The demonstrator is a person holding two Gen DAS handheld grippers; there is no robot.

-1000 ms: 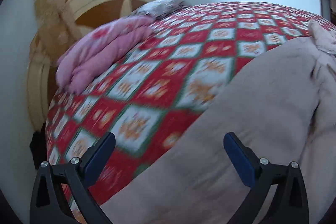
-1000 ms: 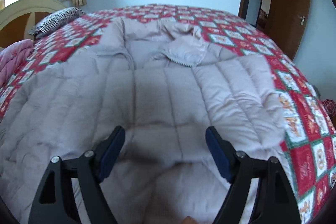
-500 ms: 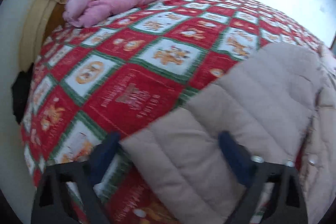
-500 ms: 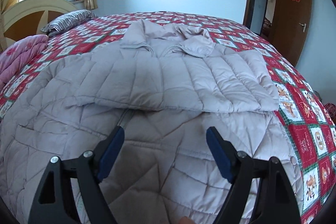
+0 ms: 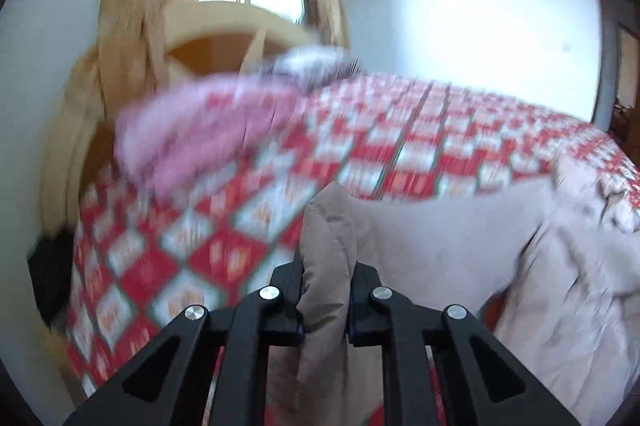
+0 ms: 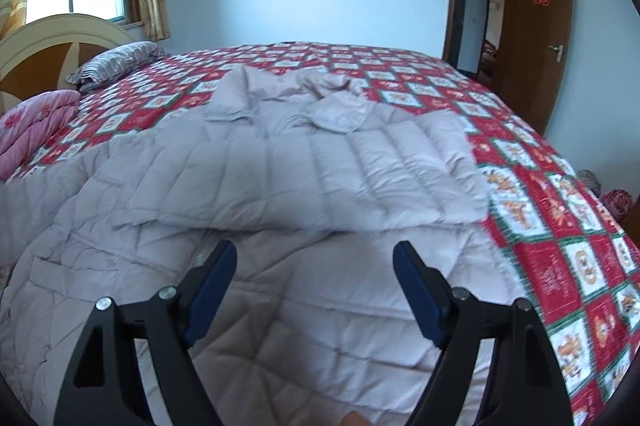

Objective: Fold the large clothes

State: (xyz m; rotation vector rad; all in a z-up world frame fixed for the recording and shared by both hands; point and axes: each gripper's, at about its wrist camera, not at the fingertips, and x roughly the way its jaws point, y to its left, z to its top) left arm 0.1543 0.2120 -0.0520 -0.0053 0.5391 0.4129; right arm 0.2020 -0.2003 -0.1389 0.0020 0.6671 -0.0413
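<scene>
The left tool (image 5: pixel 326 300) is clamped on a fold of the beige quilted coat (image 6: pixel 280 194), which rises between its jaws above the red checked bedspread (image 6: pixel 560 226). The right tool (image 6: pixel 314 266) hangs with its jaws wide apart over the coat's lower part, holding nothing. The coat lies spread across the bedspread, one sleeve folded over its middle, a pink blanket (image 6: pixel 28 134) beside it.

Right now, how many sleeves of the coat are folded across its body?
1. One sleeve lies across the coat, above the open right gripper. The left gripper clamps another part of the coat, likely the second sleeve; blur prevents certainty.
</scene>
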